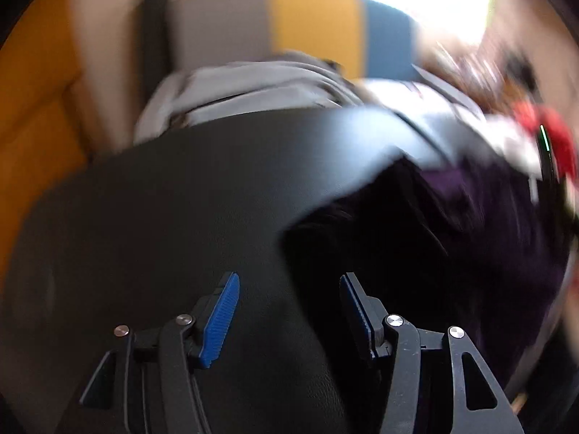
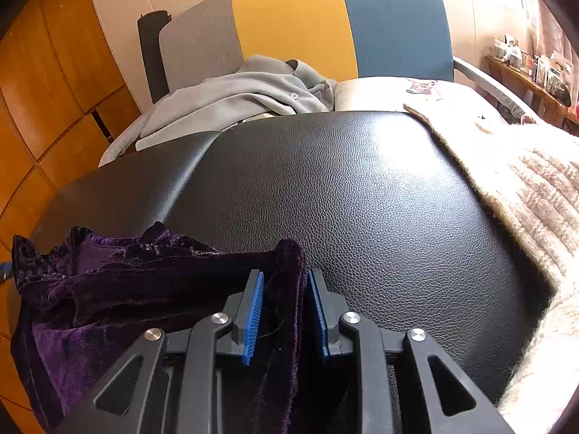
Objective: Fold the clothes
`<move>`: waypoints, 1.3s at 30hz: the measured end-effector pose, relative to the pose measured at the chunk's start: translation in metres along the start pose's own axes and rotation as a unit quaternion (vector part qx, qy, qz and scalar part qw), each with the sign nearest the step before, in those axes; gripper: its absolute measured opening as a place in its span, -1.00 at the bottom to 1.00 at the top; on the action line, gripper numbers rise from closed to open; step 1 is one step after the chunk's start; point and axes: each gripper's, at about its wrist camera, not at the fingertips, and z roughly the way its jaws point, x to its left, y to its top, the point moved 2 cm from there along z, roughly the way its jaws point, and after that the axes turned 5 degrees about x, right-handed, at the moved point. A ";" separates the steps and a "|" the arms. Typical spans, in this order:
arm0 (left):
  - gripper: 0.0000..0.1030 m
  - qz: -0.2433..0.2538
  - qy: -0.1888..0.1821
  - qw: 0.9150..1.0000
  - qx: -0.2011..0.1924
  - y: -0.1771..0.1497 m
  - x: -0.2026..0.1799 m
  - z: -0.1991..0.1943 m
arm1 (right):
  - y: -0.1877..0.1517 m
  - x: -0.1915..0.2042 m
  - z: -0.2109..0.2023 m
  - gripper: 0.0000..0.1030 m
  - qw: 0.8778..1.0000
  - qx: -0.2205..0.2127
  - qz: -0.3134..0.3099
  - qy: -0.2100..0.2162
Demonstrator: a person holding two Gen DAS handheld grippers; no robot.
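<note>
A dark purple velvet garment (image 2: pixel 108 289) lies bunched at the near left of a black leather surface (image 2: pixel 362 199). My right gripper (image 2: pixel 286 289) is shut on a raised fold at the garment's right edge, and the cloth stands up between the blue pads (image 2: pixel 255 307). In the blurred left wrist view, the same purple garment (image 1: pixel 470 235) spreads to the right. My left gripper (image 1: pixel 289 289) is open over the leather surface (image 1: pixel 163 217) at the cloth's left edge, and nothing is pinched between its pads (image 1: pixel 228 311).
A grey garment (image 2: pixel 246 94) lies crumpled behind the leather surface, in front of a grey, yellow and blue chair back (image 2: pixel 289 18). A beige knitted blanket (image 2: pixel 535 188) covers the right side. A white printed cushion (image 2: pixel 380 90) sits at the back. Wooden cabinets (image 2: pixel 43 90) stand at left.
</note>
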 end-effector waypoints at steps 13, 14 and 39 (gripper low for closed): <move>0.24 0.214 -0.081 0.973 0.039 0.076 -0.052 0.039 | 0.000 -0.001 0.003 -0.50 1.000 -0.003 0.003 0.004; 0.26 0.200 -0.102 0.974 0.041 0.081 -0.049 0.041 | 0.000 -0.001 0.003 -0.50 1.000 -0.004 0.004 0.005; 0.48 -0.300 -0.224 0.927 0.004 -0.001 0.064 0.009 | -0.003 -0.001 0.004 -0.45 1.000 -0.004 0.008 0.017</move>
